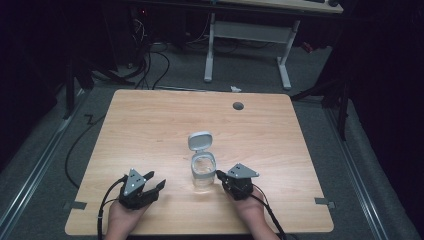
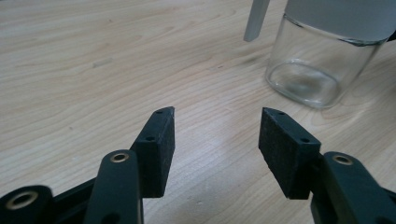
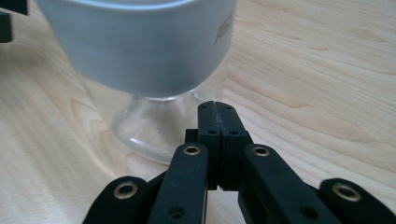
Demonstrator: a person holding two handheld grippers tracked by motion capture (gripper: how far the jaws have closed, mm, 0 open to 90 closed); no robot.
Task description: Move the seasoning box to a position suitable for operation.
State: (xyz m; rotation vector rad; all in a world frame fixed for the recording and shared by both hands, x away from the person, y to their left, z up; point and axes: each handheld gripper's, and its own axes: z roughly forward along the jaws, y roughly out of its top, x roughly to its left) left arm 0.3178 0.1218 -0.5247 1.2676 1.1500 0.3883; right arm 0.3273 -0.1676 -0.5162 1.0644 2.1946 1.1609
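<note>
**Steadying the open jar before its flip lid comes down**

I see a clear glass jar [image 1: 203, 172] standing upright near the middle of the counter [image 1: 150, 120], closer to the near edge than the far one. Its long axis runs straight up from the wood. A grey collar rings its mouth, and the hinged lid [image 1: 199, 140] is thrown back on the far side, its inner face tilted toward me, so the mouth is open upward and the hinge points to the far edge.

My right gripper [image 1: 220, 175] has its jaws pressed flat together with nothing between them, their tip just beside the jar's right side below the collar; from the right gripper view I cannot tell whether it touches the glass. My left gripper [image 1: 156, 181] sits near the near-left of the jar, well apart from it, jaws spread wide and empty, aimed across the bare wood toward the jar's base.

My read is that closing the lid is the step in hand. To do it well, I would bring the open left jaws around the glass body, low, and squeeze gently, since smooth glass may slip or tip. Then the closed right tip can go behind the lid and push it forward and down over the mouth, pressing along the upright axis, not sideways.
</note>
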